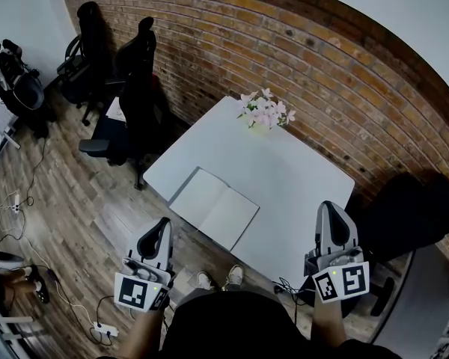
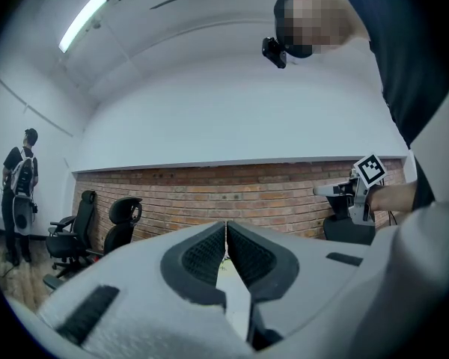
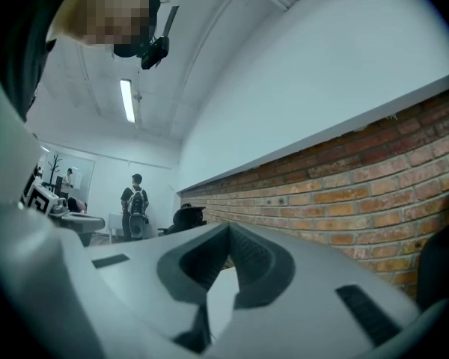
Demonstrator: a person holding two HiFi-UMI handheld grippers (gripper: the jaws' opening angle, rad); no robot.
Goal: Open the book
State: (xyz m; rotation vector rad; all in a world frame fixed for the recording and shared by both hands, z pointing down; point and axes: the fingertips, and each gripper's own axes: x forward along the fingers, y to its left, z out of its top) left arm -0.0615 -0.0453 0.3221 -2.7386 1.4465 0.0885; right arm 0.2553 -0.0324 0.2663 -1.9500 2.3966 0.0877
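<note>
— While the left gripper (image 1: 162, 224) and the right gripper (image 1: 331, 209) hover short of the white table (image 1: 299, 178), where is the book (image 1: 213, 208)?
— Lying open, pages up, at the table's near-left edge, well apart from both.
— And the jaws?
— Left: pads pressed together, nothing between them. Right: likewise closed and empty.
— Anything else on the table?
— Pink flowers (image 1: 266, 112) at its far edge, near the brick wall (image 1: 322, 58)

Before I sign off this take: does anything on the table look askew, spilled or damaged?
Nothing stands out. The book lies open and flat near the table's front edge; the flowers stand upright at the far end. No spill or damage shows.
</note>
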